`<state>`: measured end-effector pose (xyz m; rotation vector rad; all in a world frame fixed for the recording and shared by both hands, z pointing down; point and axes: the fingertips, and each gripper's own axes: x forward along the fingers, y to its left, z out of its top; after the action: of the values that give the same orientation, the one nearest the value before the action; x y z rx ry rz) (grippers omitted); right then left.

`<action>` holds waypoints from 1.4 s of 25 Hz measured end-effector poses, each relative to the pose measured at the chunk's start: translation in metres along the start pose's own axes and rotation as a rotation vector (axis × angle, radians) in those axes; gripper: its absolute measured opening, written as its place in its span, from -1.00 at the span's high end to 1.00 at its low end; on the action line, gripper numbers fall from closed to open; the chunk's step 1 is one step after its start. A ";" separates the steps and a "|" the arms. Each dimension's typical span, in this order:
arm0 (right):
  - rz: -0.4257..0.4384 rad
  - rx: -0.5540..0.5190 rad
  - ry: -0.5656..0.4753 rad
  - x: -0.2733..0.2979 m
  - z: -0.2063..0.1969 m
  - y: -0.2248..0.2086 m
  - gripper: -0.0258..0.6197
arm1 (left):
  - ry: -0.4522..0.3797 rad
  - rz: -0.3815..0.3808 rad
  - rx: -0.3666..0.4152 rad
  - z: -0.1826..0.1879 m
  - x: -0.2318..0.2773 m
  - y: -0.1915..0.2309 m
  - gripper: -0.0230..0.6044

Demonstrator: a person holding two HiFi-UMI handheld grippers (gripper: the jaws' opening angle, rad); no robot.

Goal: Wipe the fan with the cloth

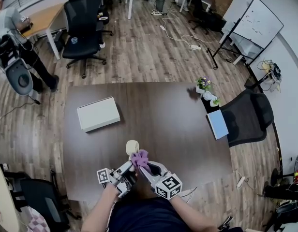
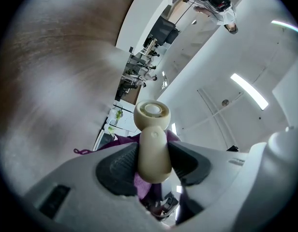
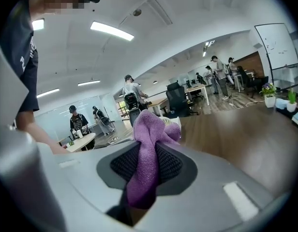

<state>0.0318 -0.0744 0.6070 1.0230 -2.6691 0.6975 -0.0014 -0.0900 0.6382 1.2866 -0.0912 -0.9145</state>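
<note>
Over the bench's (image 1: 163,115) near edge, the left tool (image 2: 153,164) clamped the fan (image 2: 152,116), the right tool (image 3: 146,167) pinched the cloth (image 3: 150,129) beside it; wiping seemed underway, next needing rubs across its head.

The cloth (image 3: 146,144) is purple and the fan (image 2: 153,149) a plain cream. The left gripper (image 2: 154,163) and the right gripper (image 3: 146,168) are both pale grey with black, finely gridded pads (image 3: 121,164), and each carries a cube (image 1: 169,185) patterned with black-and-white square markers. The table (image 1: 154,110) is dark brown with a faint grain, and the box (image 1: 98,113) on its left is white. The far floor (image 1: 139,52) shows brown wood planks, and the chair (image 1: 83,28) there is black
</note>
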 end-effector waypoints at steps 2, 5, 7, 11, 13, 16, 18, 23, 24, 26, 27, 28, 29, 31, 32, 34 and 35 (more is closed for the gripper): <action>-0.020 -0.006 -0.021 0.000 0.012 -0.005 0.62 | 0.011 -0.014 -0.003 -0.005 0.002 -0.004 0.30; -0.045 -0.001 -0.046 0.004 0.028 -0.016 0.62 | 0.040 -0.029 0.000 -0.013 0.005 -0.010 0.30; -0.059 -0.002 -0.063 0.005 0.039 -0.025 0.62 | 0.058 -0.033 0.008 -0.017 0.007 -0.014 0.30; -0.070 0.013 -0.101 0.007 0.061 -0.040 0.62 | 0.108 -0.015 0.052 -0.026 0.010 -0.016 0.30; -0.069 0.030 -0.116 0.009 0.071 -0.044 0.62 | 0.136 0.001 0.074 -0.032 0.011 -0.017 0.30; -0.064 0.087 -0.131 0.013 0.079 -0.048 0.62 | 0.155 0.009 0.097 -0.038 0.013 -0.018 0.30; -0.049 0.141 -0.137 0.014 0.078 -0.048 0.62 | 0.166 0.031 0.130 -0.040 0.014 -0.015 0.30; 0.005 0.218 -0.116 0.016 0.062 -0.031 0.62 | 0.135 0.051 0.178 -0.028 0.015 -0.017 0.30; 0.015 0.227 -0.111 0.016 0.058 -0.026 0.62 | 0.120 0.046 0.183 -0.025 0.014 -0.019 0.30; 0.034 0.234 -0.098 0.015 0.051 -0.018 0.62 | 0.087 0.040 0.193 -0.018 0.014 -0.022 0.30; 0.044 0.234 -0.091 0.014 0.048 -0.013 0.62 | 0.072 0.038 0.200 -0.015 0.014 -0.023 0.30; 0.055 0.235 -0.085 0.013 0.045 -0.009 0.62 | 0.062 0.035 0.209 -0.013 0.015 -0.024 0.30; 0.067 0.236 -0.079 0.012 0.043 -0.005 0.62 | 0.055 0.031 0.220 -0.011 0.015 -0.026 0.30; 0.086 0.227 -0.070 0.009 0.040 0.002 0.62 | 0.045 0.022 0.245 -0.008 0.017 -0.028 0.30; 0.093 0.217 -0.066 0.008 0.038 0.005 0.62 | 0.041 0.021 0.255 -0.007 0.017 -0.030 0.30; 0.103 0.198 -0.058 0.005 0.035 0.010 0.62 | 0.035 0.019 0.267 -0.006 0.017 -0.031 0.30; 0.108 0.195 -0.056 0.004 0.034 0.011 0.62 | 0.033 0.017 0.270 -0.006 0.017 -0.032 0.30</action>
<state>0.0207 -0.0864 0.5744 0.9612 -2.7645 0.9809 -0.0041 -0.0962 0.6019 1.5483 -0.2053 -0.8870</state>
